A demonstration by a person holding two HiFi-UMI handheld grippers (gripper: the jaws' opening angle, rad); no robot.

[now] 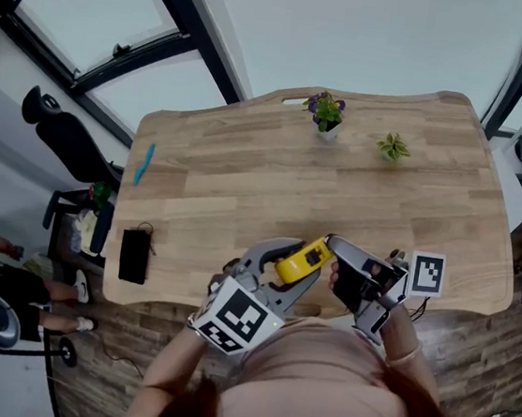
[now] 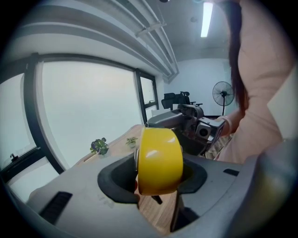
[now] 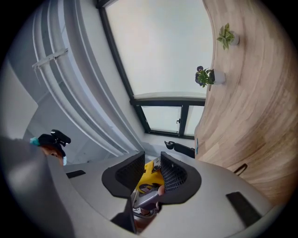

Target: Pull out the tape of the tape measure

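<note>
Left gripper (image 2: pixel 158 177) clamps the rounded yellow plastic tape measure (image 2: pixel 160 158), right gripper (image 3: pixel 152 170) close by with jaws apart: best nip the tape end squarely, then draw straight out.

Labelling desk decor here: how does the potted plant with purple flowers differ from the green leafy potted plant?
The potted plant with purple flowers carries blooms over dark leaves; the green leafy potted plant shows only pale green leaves. The flowering one looks fuller, the leafy one sparser. In the head view the flowering one stands further left, nearer the far edge. Both stand upright on the wooden table.
</note>
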